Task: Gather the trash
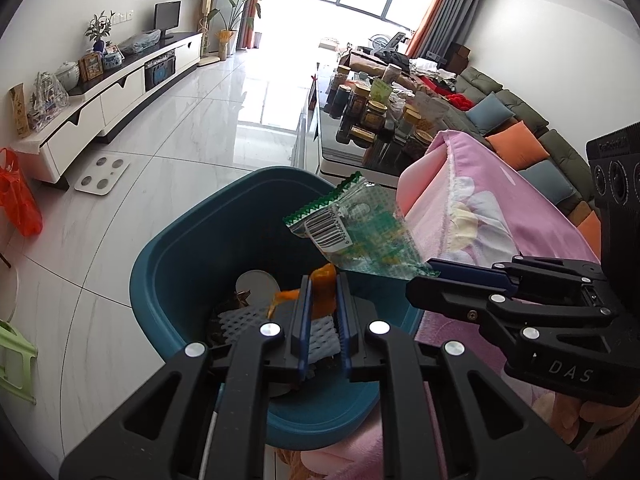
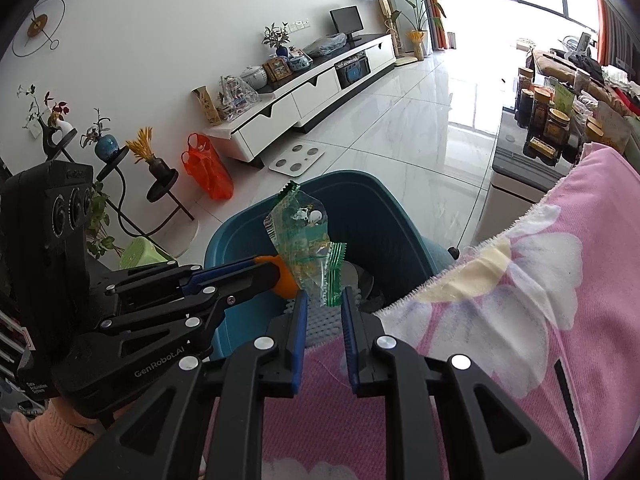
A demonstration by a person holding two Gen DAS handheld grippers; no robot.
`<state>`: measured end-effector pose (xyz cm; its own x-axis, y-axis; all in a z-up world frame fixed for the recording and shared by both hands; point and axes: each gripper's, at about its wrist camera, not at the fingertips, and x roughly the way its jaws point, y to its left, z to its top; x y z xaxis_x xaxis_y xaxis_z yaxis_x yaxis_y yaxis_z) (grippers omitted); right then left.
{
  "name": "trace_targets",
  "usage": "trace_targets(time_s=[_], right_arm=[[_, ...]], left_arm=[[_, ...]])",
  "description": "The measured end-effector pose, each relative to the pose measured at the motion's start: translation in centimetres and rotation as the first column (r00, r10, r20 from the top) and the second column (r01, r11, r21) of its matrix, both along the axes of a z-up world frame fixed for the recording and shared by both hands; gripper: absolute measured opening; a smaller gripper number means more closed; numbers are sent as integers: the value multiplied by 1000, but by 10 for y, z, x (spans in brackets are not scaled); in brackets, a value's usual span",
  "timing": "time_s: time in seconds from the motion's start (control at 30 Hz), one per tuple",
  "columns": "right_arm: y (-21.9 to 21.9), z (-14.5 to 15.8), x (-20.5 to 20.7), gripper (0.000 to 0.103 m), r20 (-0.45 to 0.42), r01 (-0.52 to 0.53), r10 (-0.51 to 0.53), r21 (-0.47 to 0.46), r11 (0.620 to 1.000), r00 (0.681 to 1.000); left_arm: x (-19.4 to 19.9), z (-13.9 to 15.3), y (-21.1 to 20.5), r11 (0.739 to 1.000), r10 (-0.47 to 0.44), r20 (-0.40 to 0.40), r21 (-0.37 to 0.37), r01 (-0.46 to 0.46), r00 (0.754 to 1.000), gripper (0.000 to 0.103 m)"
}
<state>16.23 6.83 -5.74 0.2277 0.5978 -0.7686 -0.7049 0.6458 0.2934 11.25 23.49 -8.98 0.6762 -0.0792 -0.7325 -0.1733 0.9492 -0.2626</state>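
Note:
My left gripper point(image 1: 324, 284) is shut on a piece of orange peel point(image 1: 322, 290) and holds it above the teal trash bin point(image 1: 168, 264); it also shows in the right wrist view point(image 2: 280, 270) with the peel point(image 2: 286, 282) at its tip. My right gripper point(image 2: 324, 300) is shut on a clear green snack wrapper point(image 2: 306, 240) over the bin point(image 2: 228, 240); the left wrist view shows this gripper point(image 1: 430, 272) pinching the wrapper point(image 1: 360, 228). White foam netting point(image 1: 244, 318) and other trash lie in the bin.
A pink flowered cloth point(image 1: 492, 216) covers the surface right of the bin. A glass table with jars point(image 1: 376, 120) stands beyond it. A white scale point(image 1: 102, 176), an orange bag point(image 1: 18, 200) and a TV cabinet point(image 1: 108, 96) are on the left.

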Motion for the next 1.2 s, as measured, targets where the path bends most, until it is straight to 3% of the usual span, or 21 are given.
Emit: trace_targets(time_s=[0.43,0.8,1.2], right_arm=[[8,-6,8,19,-22,11,-11,-17,1000,1000],[-1,-7,7,19,-32,28,-27,3,1000,999],[-19,-1,7,25,-27,43,-42,42,998,999]], left_arm=[[9,-15,10,1000,14,-26,-24,-15,1000,12],[11,-18,7,1000,21,-17,4,-21,1000,13],[-1,-1,2,997,37,37,62,-39,999,54]])
